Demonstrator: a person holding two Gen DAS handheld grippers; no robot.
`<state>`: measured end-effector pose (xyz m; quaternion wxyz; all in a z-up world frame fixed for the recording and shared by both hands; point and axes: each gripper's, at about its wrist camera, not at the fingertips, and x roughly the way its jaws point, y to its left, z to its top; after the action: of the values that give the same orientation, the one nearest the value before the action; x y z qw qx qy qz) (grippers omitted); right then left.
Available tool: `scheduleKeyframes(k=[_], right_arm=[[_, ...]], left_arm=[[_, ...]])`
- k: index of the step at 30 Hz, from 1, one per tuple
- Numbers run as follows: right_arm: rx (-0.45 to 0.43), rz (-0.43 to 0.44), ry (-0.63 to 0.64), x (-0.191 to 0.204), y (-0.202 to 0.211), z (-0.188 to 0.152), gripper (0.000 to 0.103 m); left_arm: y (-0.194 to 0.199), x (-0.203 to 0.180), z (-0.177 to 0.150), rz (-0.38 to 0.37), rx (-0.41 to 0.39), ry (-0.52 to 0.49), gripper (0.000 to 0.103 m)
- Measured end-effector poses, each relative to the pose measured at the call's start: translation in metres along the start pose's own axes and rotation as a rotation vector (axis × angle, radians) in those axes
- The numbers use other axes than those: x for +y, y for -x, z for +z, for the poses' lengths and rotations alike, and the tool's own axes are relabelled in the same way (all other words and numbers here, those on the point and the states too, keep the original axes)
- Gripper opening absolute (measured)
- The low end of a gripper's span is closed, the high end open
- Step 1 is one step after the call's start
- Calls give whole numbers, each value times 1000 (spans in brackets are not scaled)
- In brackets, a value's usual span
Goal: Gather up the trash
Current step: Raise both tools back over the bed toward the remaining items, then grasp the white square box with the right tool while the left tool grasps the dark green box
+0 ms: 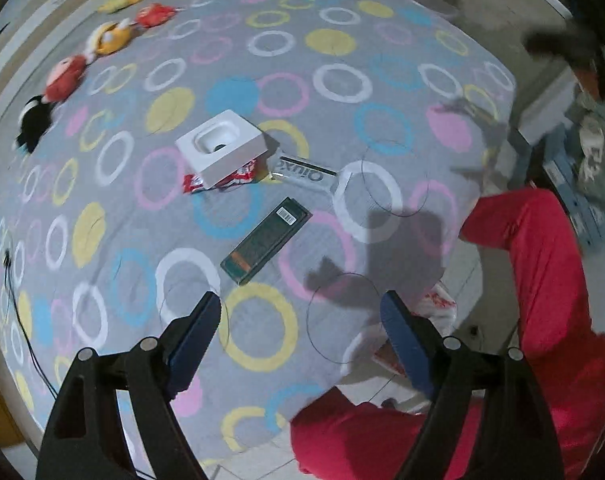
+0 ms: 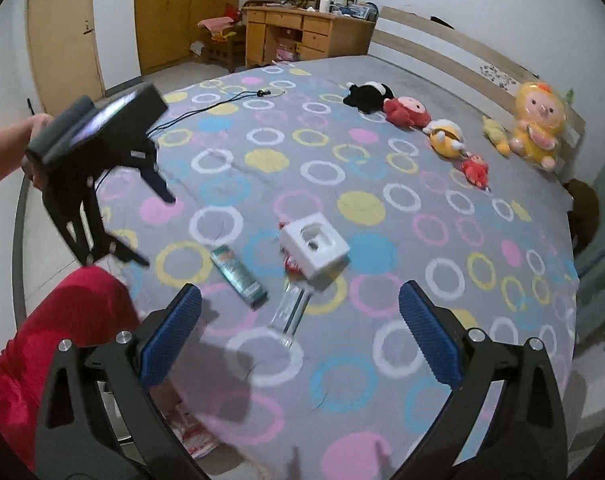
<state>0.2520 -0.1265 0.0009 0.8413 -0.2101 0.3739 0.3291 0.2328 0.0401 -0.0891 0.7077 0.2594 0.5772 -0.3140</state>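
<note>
Both grippers spread wide, empty, hovering over the bed (image 1: 342, 40): left gripper (image 1: 302, 316), right gripper (image 2: 300, 308). Trash sits mid-bed: white box (image 1: 222, 152) on top of a red wrapper (image 1: 238, 180), clear wrapper (image 1: 306, 174) just beside it, dark green box (image 1: 266, 240) nearer the grippers. Plush toys (image 2: 446, 136) lined up along the far edge.

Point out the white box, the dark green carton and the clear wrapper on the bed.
white box (image 1: 221, 152), left wrist view, top face beside the recess.
dark green carton (image 1: 266, 240), left wrist view, middle of its top face.
clear wrapper (image 1: 306, 174), left wrist view, on the printed lettering.
</note>
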Motion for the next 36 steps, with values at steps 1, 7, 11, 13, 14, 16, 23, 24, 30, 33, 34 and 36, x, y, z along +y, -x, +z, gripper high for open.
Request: scheduleKeyframes(k=[1, 7, 11, 13, 14, 16, 23, 24, 30, 33, 34, 36], right_arm=[[2, 12, 9, -6, -6, 6, 96], [20, 60, 44, -19, -42, 33, 96], [54, 99, 77, -17, -77, 41, 96], [89, 120, 104, -12, -100, 42, 96], [107, 126, 118, -9, -111, 41, 96], [146, 153, 145, -3, -135, 40, 90], [260, 189, 178, 2, -208, 28, 77], [273, 196, 177, 1, -217, 26, 73], [336, 213, 172, -5, -262, 21, 67], [356, 225, 176, -4, -279, 20, 59], [362, 228, 177, -4, -284, 20, 59], [371, 224, 188, -2, -293, 18, 59]], left_arm=[[-3, 2, 2, -3, 8, -13, 80], [-32, 20, 17, -80, 44, -38, 80], [-53, 25, 23, -114, 50, -59, 80], [-66, 31, 27, -134, 53, -54, 80], [-71, 33, 28, -144, 56, -50, 80], [-83, 39, 29, -168, 62, -40, 80], [-124, 52, 31, -188, 104, -41, 80], [-129, 53, 31, -192, 110, -42, 80], [-145, 54, 30, -203, 116, -52, 80], [-154, 56, 30, -206, 126, -46, 77], [-157, 57, 31, -200, 127, -46, 76], [-160, 58, 31, -195, 122, -45, 74]])
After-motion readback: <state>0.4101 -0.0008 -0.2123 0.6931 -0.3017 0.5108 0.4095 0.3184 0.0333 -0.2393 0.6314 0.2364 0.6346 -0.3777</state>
